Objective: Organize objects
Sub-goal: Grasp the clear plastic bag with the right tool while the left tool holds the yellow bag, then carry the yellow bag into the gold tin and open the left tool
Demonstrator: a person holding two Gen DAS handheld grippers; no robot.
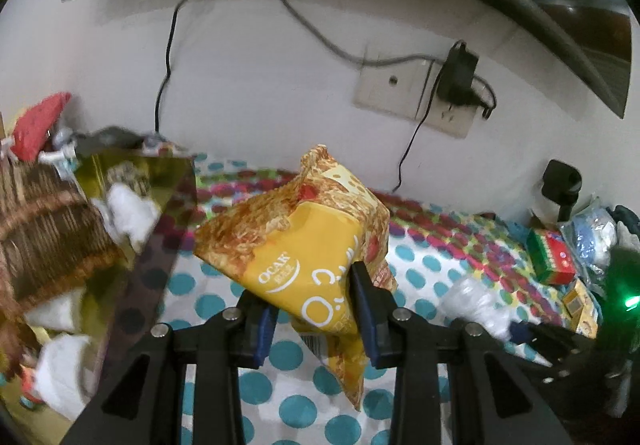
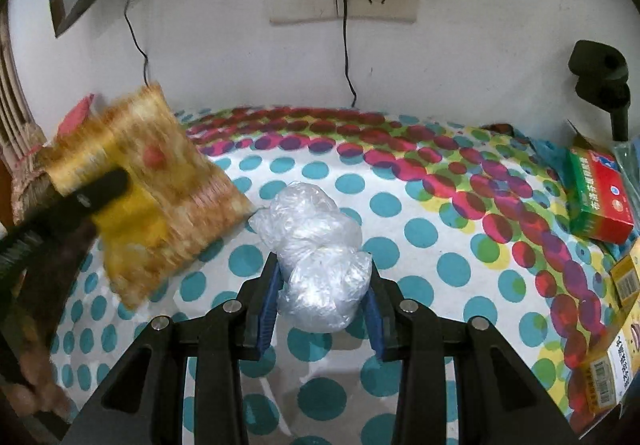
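Two loads at once: my left gripper [image 1: 316, 309] pinches the yellow snack bag [image 1: 304, 241] above the dotted cloth [image 1: 208, 305], near the gold bag [image 1: 120, 213], probably its destination. My right gripper [image 2: 324, 297] squeezes the crumpled plastic wrap [image 2: 320, 265], lifted clear.

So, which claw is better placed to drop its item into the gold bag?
Left, probably. The left claw holds the yellow snack packet right beside the gold bag. The right claw grips the crumpled plastic bag mid-table.
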